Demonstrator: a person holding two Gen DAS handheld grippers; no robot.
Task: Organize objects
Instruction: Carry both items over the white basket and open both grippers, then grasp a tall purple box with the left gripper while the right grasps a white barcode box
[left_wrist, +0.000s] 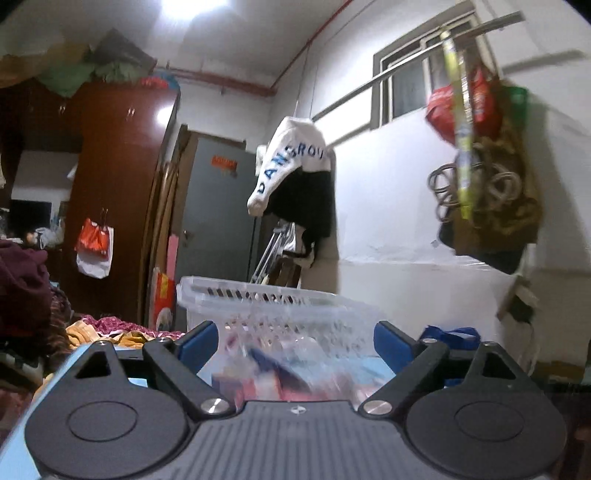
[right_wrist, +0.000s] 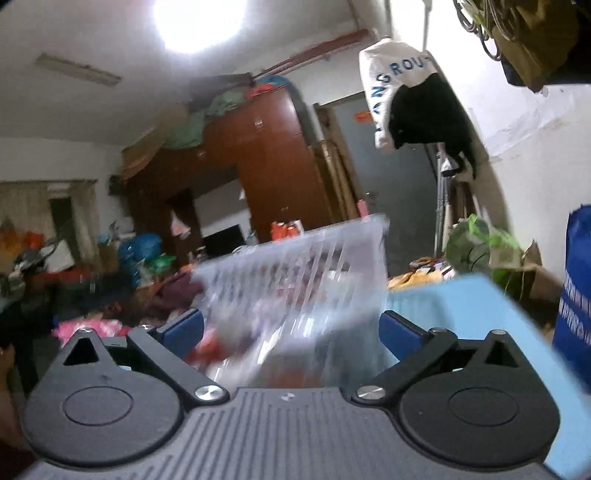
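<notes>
A clear slatted plastic basket (left_wrist: 280, 306) stands on a light blue surface (right_wrist: 465, 306) right in front of both grippers. Blurred red, blue and white packets lie inside it. My left gripper (left_wrist: 295, 339) is open, its blue pads (left_wrist: 197, 343) spread wide and level with the basket's near wall. In the right wrist view the basket (right_wrist: 295, 273) looks tilted and smeared by motion. My right gripper (right_wrist: 291, 328) is open too, with the blue pads (right_wrist: 183, 330) apart on either side of the basket's lower wall, not pressing on it.
A white and black garment (left_wrist: 295, 173) hangs on the wall behind the basket. Bags and coiled cords (left_wrist: 484, 177) hang from a rail at the right. A brown wardrobe (left_wrist: 118, 192), a grey door (left_wrist: 218, 210), piled clothes (left_wrist: 22, 288) and a blue bag (right_wrist: 576, 295) surround the spot.
</notes>
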